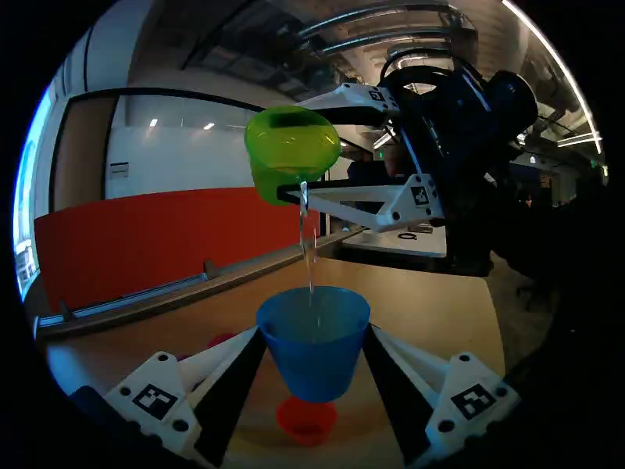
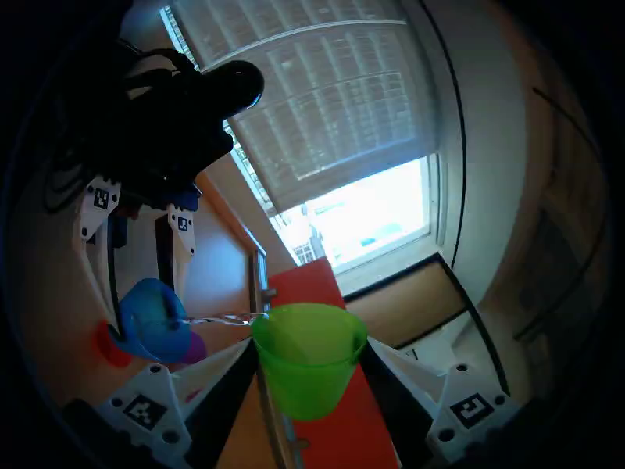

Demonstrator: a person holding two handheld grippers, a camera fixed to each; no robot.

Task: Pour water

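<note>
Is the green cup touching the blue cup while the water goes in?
Apart. In the left gripper view the green cup hangs tilted well above the blue cup, with a thin stream of water crossing the gap between them.

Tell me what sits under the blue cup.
A small red cup stands on the wooden table below the blue cup, which is held off the table. The blue cup's base covers the red cup's far rim.

Translucent green cup (image 1: 291, 148), blue cup (image 1: 314, 344), red cup (image 1: 306, 420), tan table (image 1: 437, 305), red wall panel (image 1: 156, 234).
</note>
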